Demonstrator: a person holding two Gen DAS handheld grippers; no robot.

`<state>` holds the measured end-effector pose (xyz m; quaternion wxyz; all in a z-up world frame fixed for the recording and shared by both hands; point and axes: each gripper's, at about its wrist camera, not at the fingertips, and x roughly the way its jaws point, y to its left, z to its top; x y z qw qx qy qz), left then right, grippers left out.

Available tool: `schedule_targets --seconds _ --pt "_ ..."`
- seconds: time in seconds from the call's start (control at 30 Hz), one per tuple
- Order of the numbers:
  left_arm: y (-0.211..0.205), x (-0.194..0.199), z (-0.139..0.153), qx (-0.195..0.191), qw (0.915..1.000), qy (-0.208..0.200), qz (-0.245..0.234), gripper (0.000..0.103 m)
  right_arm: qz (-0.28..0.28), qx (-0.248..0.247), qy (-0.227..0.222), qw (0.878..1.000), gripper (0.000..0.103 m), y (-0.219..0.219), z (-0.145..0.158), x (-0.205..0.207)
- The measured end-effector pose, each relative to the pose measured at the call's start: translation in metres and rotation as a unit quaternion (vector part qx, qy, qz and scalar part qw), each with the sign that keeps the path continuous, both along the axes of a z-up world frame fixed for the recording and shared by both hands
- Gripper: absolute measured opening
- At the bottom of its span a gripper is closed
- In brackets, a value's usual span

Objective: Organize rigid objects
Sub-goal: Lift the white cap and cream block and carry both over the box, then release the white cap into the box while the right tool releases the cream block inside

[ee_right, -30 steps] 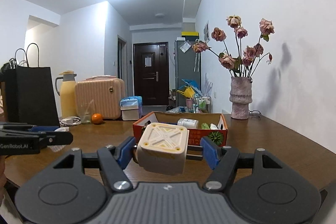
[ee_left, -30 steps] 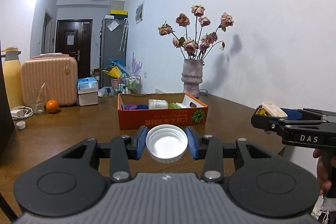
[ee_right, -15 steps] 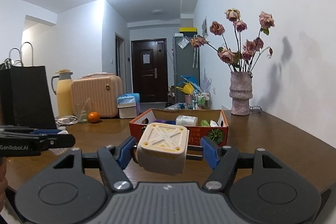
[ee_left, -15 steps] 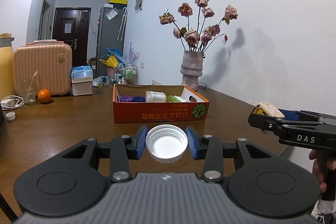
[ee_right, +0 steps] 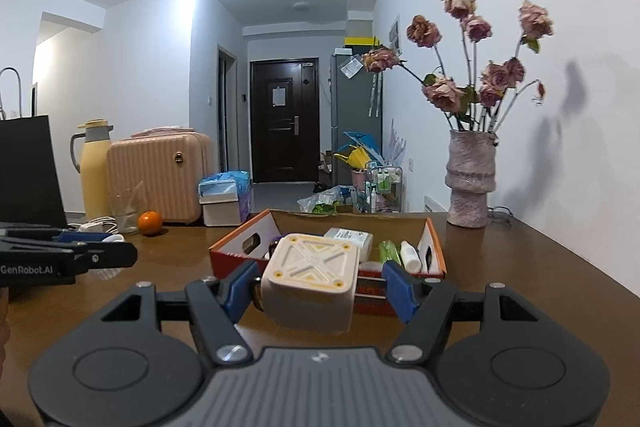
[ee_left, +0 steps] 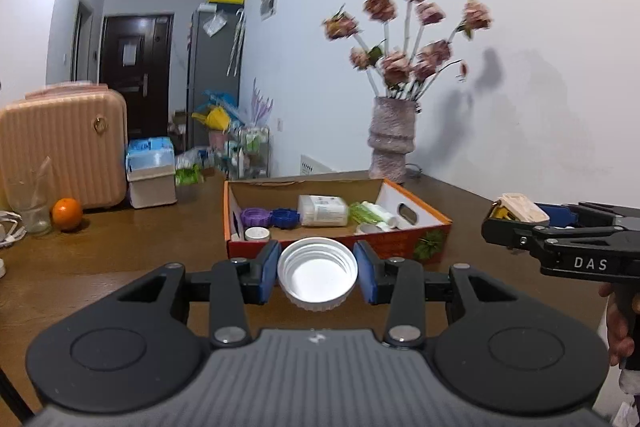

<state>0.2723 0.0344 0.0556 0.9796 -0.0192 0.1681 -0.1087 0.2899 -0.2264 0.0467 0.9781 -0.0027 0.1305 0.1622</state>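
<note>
Left gripper [ee_left: 317, 277] clenched on round white plastic screw cap [ee_left: 317, 278], hollow side up; right gripper [ee_right: 316, 287] grasping cream square plastic block with yellow corner dots [ee_right: 310, 281]; both loads in the air just short of the orange-red cardboard box [ee_left: 404, 239] that sits mid-table and already holds caps and small bottles; to do it well, carry each over the near wall, lower into a bare patch of the box floor, clear of the purple and blue caps [ee_left: 256, 217] at the left, and only then release; brown wooden table [ee_right: 520, 267]; pink vase of dried roses [ee_right: 470, 179] far right by white wall; peach ribbed suitcase [ee_left: 64, 147] and orange fruit [ee_left: 67, 213] far left; hallway with dark door beyond.
</note>
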Motion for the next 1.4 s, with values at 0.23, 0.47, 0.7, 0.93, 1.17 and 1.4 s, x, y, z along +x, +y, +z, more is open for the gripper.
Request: schedule_targets --seconds 0.23,0.47,0.7,0.93,1.17,1.4 --pt "0.007 0.089 0.005 0.006 0.9998 0.016 -0.009 0.041 0.015 -0.002 0.016 1.000 0.067 0.008 0.000 0.085" --pt "0.007 0.201 0.000 -0.002 0.9965 0.079 -0.025 0.041 0.049 0.009 0.061 0.997 0.067 0.027 -0.002 0.188" --pt "-0.001 0.294 -0.036 0.002 0.9823 0.185 -0.029 0.041 0.062 0.059 0.204 0.975 0.067 0.041 -0.021 0.306" --pt "-0.006 0.324 -0.068 0.015 0.9738 0.224 -0.032 0.050 0.044 0.039 0.292 0.955 0.068 0.060 -0.061 0.357" --pt "-0.006 0.313 -0.055 0.029 0.9804 0.194 -0.022 0.072 0.035 0.053 0.303 0.951 0.069 0.060 -0.066 0.356" --pt "0.012 0.298 -0.020 0.036 0.9841 0.172 0.023 0.091 0.032 0.050 0.274 0.960 0.069 0.045 -0.025 0.337"
